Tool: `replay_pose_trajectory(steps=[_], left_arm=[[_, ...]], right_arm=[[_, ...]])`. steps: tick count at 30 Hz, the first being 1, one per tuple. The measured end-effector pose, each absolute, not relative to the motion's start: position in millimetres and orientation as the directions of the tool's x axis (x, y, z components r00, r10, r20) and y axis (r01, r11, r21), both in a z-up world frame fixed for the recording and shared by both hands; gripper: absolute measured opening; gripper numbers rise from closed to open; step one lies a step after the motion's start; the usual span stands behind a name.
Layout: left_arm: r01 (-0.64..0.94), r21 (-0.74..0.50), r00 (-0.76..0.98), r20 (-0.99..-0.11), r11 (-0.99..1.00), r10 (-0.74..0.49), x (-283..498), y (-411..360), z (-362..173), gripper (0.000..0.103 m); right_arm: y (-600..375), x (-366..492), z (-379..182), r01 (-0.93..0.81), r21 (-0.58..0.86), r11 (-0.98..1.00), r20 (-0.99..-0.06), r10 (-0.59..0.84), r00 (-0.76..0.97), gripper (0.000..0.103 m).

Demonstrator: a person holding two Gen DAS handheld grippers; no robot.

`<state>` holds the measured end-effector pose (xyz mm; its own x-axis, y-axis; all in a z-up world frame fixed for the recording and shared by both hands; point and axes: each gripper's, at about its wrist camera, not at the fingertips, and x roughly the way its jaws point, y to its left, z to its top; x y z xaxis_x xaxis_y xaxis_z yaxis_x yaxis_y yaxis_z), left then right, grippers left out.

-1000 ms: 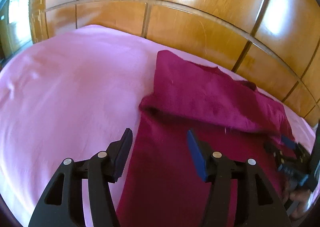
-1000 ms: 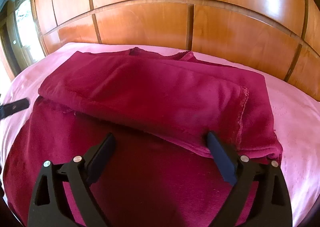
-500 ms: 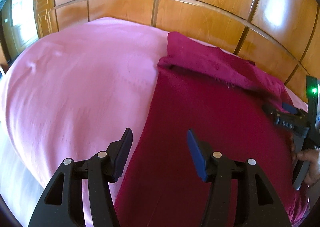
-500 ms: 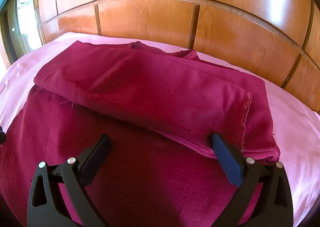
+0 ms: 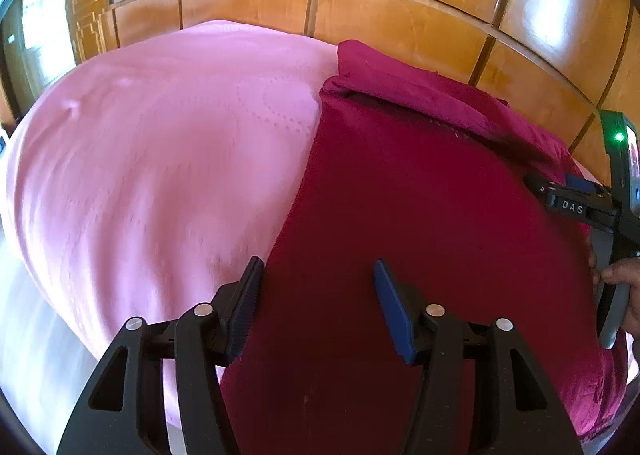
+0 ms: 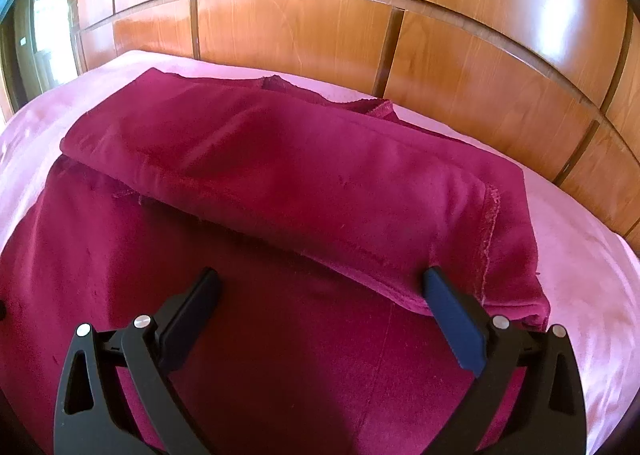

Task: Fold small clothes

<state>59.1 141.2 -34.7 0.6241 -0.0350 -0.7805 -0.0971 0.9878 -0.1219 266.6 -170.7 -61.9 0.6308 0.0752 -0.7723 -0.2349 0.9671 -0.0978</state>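
The cloth [image 5: 420, 235], dark red, lies spread on the pink bed [image 5: 160, 175], its far part folded toward the near side. Since a second ago the left gripper [image 5: 318, 305] has drawn back, so more bare bed shows at its left. Its fingers are released over the cloth's left edge. The right gripper [image 6: 320, 311] has widened its fingers fully, gripping nothing, beside the fold's right corner. Wooden panels [image 6: 320, 27] close off the far side.
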Motion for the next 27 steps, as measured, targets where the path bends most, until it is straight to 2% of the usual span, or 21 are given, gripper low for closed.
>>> replay_pose_trajectory(steps=[7, 20, 25, 27], left_arm=[[-0.081, -0.12, 0.624, -0.78, 0.989, -0.044, 49, 142, -36, 0.058], [-0.069, -0.114, 0.609, -0.792, 0.991, -0.049, 28, 145, -36, 0.058], [-0.038, -0.133, 0.574, -0.814, 0.99, -0.088, 10, 150, -36, 0.058], [-0.022, -0.158, 0.55, -0.827, 0.987, -0.12, 3, 154, -38, 0.058]], right_arm=[[-190, 239, -55, -0.215, -0.001, 0.977, -0.804, 0.127, 0.58, 0.101], [-256, 145, -41, -0.151, 0.057, 0.987, -0.816, 0.133, 0.563, 0.101], [-291, 108, -40, -0.095, 0.148, 0.984, -0.831, 0.176, 0.527, 0.1], [-306, 88, -42, -0.072, 0.222, 0.972, -0.837, 0.228, 0.498, 0.094]])
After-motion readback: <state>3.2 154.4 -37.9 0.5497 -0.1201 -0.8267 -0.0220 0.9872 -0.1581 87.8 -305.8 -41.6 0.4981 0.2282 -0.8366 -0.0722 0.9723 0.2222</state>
